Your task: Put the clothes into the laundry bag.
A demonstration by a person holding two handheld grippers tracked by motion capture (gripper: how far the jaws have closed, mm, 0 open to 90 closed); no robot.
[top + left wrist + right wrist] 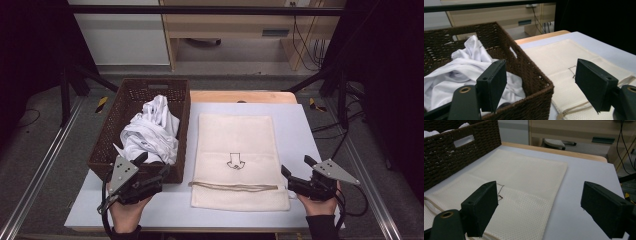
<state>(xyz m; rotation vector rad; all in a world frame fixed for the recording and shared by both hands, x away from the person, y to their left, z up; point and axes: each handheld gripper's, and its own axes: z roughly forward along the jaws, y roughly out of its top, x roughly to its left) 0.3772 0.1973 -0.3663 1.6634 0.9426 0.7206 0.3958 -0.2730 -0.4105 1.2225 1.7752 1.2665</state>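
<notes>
**Both tongs open and empty beside a bag and a basket of laundry**

The left tongs (150,165), at the lower left of the high view, stand wide open with nothing between the jaws; they hover at the near right corner of the wicker basket (107,135). In the left gripper view one jaw sits over the basket's rim and the other over the cloth bag (564,65). The right tongs (296,167), at the lower right, are equally wide open and empty, just beside the bag's near right corner.

The white garment (152,131) lies crumpled in a heap inside the basket, centre left of the frame. It looks light, soft and limp, likely to sag and trail when lifted, so a pinch on a raised fold near the top of the heap should serve best.

The cream mesh bag (235,145) lies flat on the grey worktop (300,125), just right of the basket. Its drawstring (235,187) runs across near the lower edge. Thin and floppy, it is probably best taken at that hem.
</notes>
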